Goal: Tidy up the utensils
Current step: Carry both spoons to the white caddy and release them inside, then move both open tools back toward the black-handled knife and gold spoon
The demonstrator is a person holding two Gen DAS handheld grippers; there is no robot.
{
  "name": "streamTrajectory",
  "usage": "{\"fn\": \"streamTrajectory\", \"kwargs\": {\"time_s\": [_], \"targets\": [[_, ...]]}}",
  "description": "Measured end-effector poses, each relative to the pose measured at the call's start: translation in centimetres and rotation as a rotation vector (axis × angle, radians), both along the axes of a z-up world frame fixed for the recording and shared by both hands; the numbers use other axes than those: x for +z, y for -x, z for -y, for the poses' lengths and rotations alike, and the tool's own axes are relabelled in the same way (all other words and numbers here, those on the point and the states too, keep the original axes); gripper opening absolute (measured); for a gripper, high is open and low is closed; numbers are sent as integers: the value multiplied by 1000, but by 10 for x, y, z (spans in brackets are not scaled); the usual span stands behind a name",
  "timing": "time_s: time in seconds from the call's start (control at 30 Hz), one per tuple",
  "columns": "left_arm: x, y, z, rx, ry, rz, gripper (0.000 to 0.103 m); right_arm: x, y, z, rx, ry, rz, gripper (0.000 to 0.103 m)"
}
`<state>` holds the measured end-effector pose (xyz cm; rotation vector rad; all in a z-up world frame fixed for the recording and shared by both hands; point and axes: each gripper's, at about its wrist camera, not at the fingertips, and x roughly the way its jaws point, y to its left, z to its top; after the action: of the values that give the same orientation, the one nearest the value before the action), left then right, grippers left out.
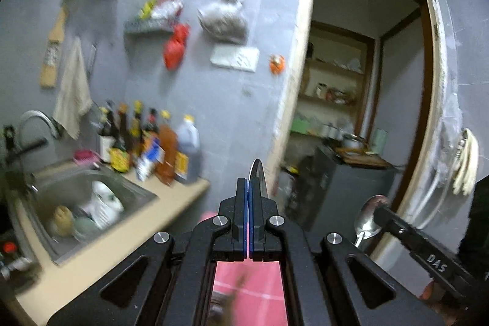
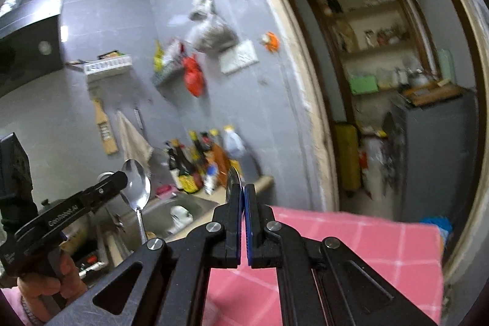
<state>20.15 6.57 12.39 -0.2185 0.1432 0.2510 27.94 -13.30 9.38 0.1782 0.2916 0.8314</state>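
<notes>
Left wrist view shows your left gripper (image 1: 250, 188) clamping a spoon (image 1: 259, 177), the right gripper (image 1: 377, 208) at three o'clock clamping another spoon (image 1: 368, 219), both probably lifted clear for sorting.

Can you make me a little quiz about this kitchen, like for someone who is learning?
1. True or false: the left hand-held gripper is shut on a spoon.
2. What colour is the checked cloth? A green, B pink, C blue.
3. Fill in: the bottles stand on the counter right beside the ____.
Key: 1 true; 2 B; 3 sink.
</notes>
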Motion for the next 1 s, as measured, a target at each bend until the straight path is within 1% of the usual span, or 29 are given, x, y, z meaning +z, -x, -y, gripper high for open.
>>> {"fn": "streamTrajectory", "kwargs": {"time_s": [0.13, 0.23, 0.3, 0.43, 0.57, 0.73, 0.9, 0.97, 1.0], "targets": [[-2, 21, -22, 48, -51, 18, 0, -1, 22, -33, 22, 25, 70, 2], [-13, 30, -30, 82, -93, 17, 0, -8, 36, -53, 18, 77, 123, 2], [-23, 33, -35, 94, -113, 10, 0, -16, 41, -63, 22, 102, 139, 2], [-44, 38, -32, 95, -164, -15, 0, -36, 55, -81, 28, 183, 182, 2], [-62, 39, -25, 72, -198, -37, 0, -56, 62, -92, 45, 237, 180, 2], [-82, 37, -23, 58, -176, -83, 0, -73, 64, -99, 59, 276, 141, 2], [-94, 35, -23, 51, -145, -131, 0, -85, 68, -102, 75, 303, 112, 3], [-98, 35, -25, 38, -129, -145, 0, -88, 69, -102, 87, 309, 97, 4], [-99, 35, -27, 29, -109, -153, 0, -89, 69, -102, 90, 312, 89, 4]]}}
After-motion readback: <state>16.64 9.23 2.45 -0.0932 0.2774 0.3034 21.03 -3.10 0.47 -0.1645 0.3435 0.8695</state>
